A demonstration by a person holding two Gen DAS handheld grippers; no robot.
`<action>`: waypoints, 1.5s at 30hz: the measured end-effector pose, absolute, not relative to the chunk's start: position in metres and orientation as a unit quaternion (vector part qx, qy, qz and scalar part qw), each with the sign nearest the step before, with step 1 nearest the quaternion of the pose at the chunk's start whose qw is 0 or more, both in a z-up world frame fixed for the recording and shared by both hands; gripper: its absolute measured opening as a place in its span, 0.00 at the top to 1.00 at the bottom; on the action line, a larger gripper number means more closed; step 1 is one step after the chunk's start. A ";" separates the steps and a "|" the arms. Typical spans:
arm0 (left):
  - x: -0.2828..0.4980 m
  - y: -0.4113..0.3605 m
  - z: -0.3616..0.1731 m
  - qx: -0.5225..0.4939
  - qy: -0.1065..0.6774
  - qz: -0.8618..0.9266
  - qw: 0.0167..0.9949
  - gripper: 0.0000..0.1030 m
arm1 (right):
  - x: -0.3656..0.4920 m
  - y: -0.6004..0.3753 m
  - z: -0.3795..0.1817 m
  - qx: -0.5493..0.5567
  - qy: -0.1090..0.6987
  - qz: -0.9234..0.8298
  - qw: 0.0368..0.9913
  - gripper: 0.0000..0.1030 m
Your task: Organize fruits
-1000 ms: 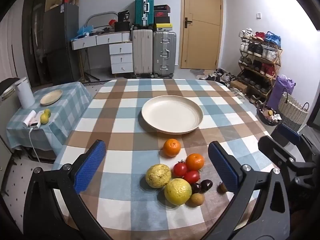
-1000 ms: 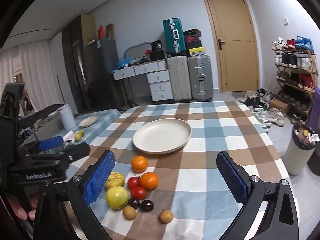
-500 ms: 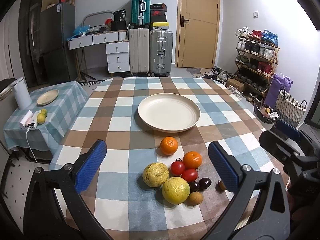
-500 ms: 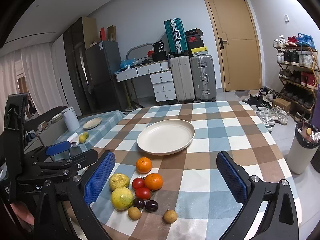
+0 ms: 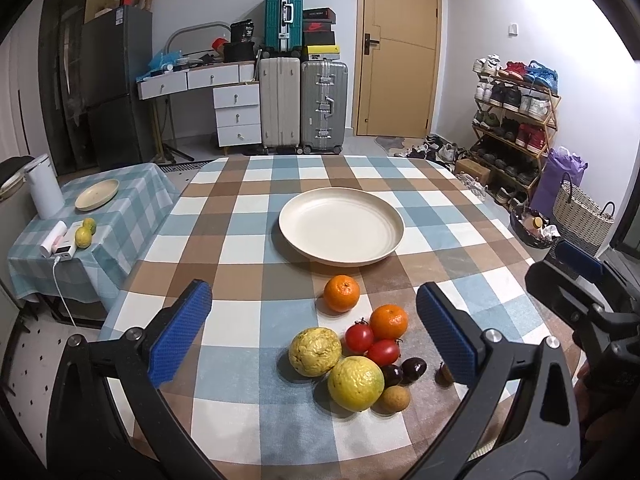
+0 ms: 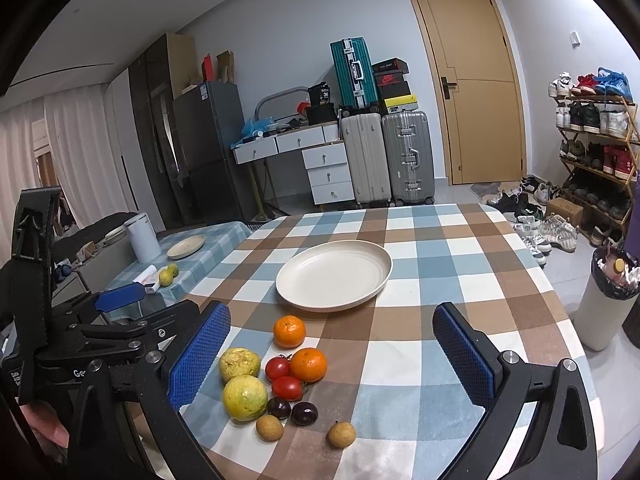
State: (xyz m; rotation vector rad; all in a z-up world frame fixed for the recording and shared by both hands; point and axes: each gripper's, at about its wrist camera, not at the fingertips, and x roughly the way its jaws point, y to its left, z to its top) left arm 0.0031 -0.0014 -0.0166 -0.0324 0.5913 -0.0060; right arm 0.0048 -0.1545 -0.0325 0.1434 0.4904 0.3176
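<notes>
Checked tablecloth (image 5: 248, 248) is covering the table and filling most of both views. Landmark: the cream plate (image 5: 341, 224), which is sitting bare near the cloth's centre. All fruit is lying on the cloth on my side of the plate, none on it. Nearest the plate is sitting one orange (image 5: 341, 293); a second orange (image 5: 388, 322) is lying further toward me. Two rough yellow fruits (image 5: 315, 351) are lying closest to me and touching each other, left of two red tomatoes (image 5: 359, 337). Two dark plums (image 6: 304, 413) and two small brown fruits (image 6: 340, 434) are sitting furthest from the plate. I am holding my left gripper (image 5: 314, 330) above the fruit with its jaws spread wide, gripping nothing. My right gripper (image 6: 332, 352) is likewise hanging wide apart and empty.
</notes>
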 end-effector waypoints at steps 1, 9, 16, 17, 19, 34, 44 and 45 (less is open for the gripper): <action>0.003 0.000 -0.017 -0.017 0.292 -0.003 0.956 0.01 | 0.005 -0.155 -0.033 0.071 0.241 0.156 0.955 0.00; 0.005 0.003 -0.018 -0.018 0.299 -0.001 0.954 0.01 | 0.004 -0.157 -0.035 0.077 0.246 0.155 0.954 0.00; 0.008 0.004 -0.021 -0.025 0.301 -0.002 0.953 0.01 | 0.004 -0.156 -0.036 0.076 0.245 0.154 0.954 0.00; 0.007 0.004 -0.020 -0.024 0.301 -0.003 0.953 0.01 | 0.003 -0.156 -0.036 0.077 0.246 0.153 0.954 0.00; 0.007 0.003 -0.020 -0.023 0.301 -0.002 0.953 0.01 | 0.002 -0.157 -0.036 0.078 0.246 0.152 0.954 0.00; 0.008 0.004 -0.025 -0.028 0.304 -0.007 0.952 0.01 | 0.003 -0.159 -0.039 0.084 0.250 0.148 0.953 0.00; 0.017 0.012 -0.038 -0.051 0.330 -0.037 0.942 0.01 | 0.004 -0.158 -0.047 0.083 0.259 0.147 0.951 0.00; 0.019 0.014 -0.040 -0.056 0.335 -0.042 0.939 0.01 | 0.006 -0.158 -0.048 0.082 0.261 0.147 0.951 0.00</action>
